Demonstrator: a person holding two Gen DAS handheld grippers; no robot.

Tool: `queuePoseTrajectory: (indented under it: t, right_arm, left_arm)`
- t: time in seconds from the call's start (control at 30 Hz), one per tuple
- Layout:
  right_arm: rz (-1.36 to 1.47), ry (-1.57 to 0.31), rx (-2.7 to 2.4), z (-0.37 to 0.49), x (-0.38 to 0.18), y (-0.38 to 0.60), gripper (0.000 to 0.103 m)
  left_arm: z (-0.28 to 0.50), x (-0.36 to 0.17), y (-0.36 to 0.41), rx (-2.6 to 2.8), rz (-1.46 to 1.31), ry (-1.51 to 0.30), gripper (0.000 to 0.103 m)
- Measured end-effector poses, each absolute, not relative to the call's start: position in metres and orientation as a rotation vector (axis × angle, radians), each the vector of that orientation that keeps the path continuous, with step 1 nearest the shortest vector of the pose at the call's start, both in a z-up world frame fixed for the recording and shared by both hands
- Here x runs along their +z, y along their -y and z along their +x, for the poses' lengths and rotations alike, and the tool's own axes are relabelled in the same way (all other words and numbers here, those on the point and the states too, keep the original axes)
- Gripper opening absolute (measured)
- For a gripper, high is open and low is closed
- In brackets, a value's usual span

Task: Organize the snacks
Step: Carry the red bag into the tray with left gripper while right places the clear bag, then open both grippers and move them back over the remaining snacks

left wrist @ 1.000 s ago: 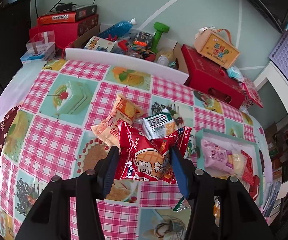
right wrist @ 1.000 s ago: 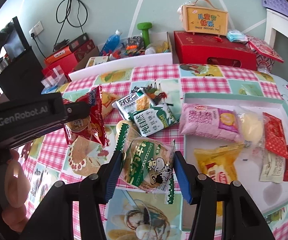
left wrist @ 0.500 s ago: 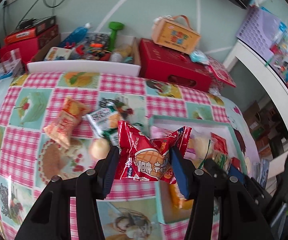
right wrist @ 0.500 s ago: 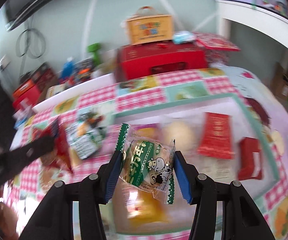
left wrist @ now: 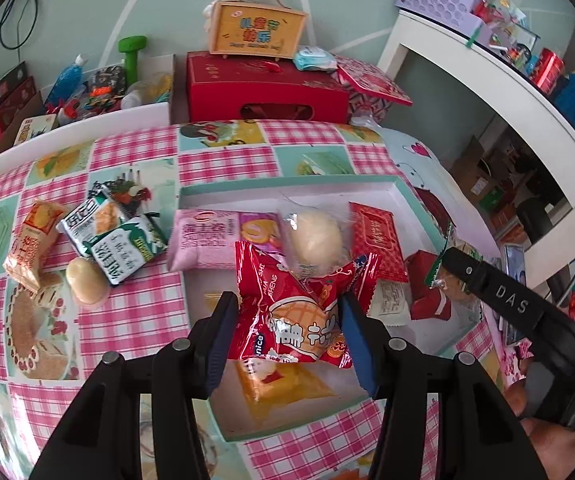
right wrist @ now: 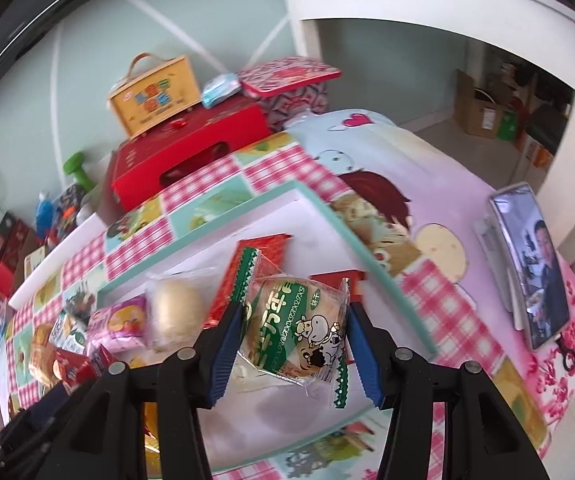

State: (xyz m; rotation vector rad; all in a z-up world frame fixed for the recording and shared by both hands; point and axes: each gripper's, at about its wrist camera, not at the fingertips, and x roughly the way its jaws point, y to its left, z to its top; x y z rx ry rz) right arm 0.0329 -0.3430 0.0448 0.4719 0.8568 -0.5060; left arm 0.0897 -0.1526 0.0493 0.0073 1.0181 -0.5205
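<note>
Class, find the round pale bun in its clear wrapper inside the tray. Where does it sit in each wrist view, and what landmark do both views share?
Left wrist: bun at centre, just above the held red packet.
Right wrist: bun, blurred, lower left of centre.
Shared landmark: orange box with a handle.

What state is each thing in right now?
left gripper: shut on red snack packet
right gripper: shut on green cow-print snack packet
teal-rimmed tray: partly filled
pink snack packet: lying in tray
phone: propped up, screen on
</note>
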Motion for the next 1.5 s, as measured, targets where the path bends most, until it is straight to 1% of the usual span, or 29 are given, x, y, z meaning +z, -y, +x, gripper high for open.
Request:
queuePoseTrajectory:
  t: [0.2, 0.5, 0.57, 0.63, 0.8, 0.9, 0.97, 1.0, 1.03, 1.07, 1.13, 1.23, 1.37, 1.43, 1.5]
  right_arm:
    - [0.478, -0.896, -0.482, 0.039, 0.036, 0.342, 0.056]
    - [0.485, -0.928, -0.467, 0.042, 0.027, 0.339, 0.057]
    - [0.491, -0.940, -0.468, 0.043, 0.024, 0.340, 0.058]
    - [0.496, -0.946, -0.467, 0.043, 0.022, 0.341, 0.058]
    - [0.496, -0.946, -0.455, 0.044, 0.022, 0.339, 0.058]
    - [0.493, -0.950, -0.450, 0.045, 0.021, 0.339, 0.058]
    - [0.495, -0.956, -0.445, 0.046, 0.019, 0.339, 0.060]
    - [0.502, -0.956, -0.437, 0.047, 0.019, 0.339, 0.063]
    - [0.506, -0.956, -0.427, 0.047, 0.018, 0.339, 0.063]
    - [0.509, -0.956, -0.421, 0.048, 0.018, 0.339, 0.063]
    - [0.504, -0.957, -0.410, 0.049, 0.017, 0.337, 0.069]
    - [0.488, -0.959, -0.390, 0.052, 0.018, 0.332, 0.072]
    - [0.445, -0.955, -0.364, 0.058, 0.021, 0.319, 0.073]
    - [0.422, -0.948, -0.336, 0.062, 0.024, 0.309, 0.073]
    - [0.398, -0.937, -0.304, 0.065, 0.027, 0.299, 0.074]
  left_arm:
    - [0.084, 0.043, 0.170, -0.526, 0.070, -0.999, 0.054]
    - [0.083, 0.039, 0.177, -0.530, 0.079, -0.989, 0.054]
    - [0.084, 0.039, 0.176, -0.520, 0.076, -0.993, 0.057]
    - [0.086, 0.038, 0.173, -0.512, 0.070, -1.000, 0.066]
    - [0.088, 0.043, 0.165, -0.503, 0.049, -1.000, 0.067]
    - [0.092, 0.047, 0.156, -0.474, 0.034, -0.996, 0.071]
    - [0.096, 0.047, 0.149, -0.435, 0.025, -1.002, 0.073]
    - [0.099, 0.047, 0.144, -0.406, 0.019, -1.010, 0.075]
    - [0.102, 0.046, 0.140, -0.380, 0.010, -1.015, 0.081]
    - [0.105, 0.045, 0.134, -0.351, 0.001, -1.020, 0.083]
    - [0.110, 0.042, 0.122, -0.286, -0.015, -1.030, 0.083]
    - [0.119, 0.037, 0.102, -0.195, -0.057, -1.046, 0.084]
    - [0.128, 0.028, 0.076, -0.088, -0.110, -1.083, 0.084]
    - [0.131, 0.022, 0.068, -0.062, -0.115, -1.108, 0.087]
    - [0.134, 0.018, 0.061, -0.041, -0.115, -1.122, 0.089]
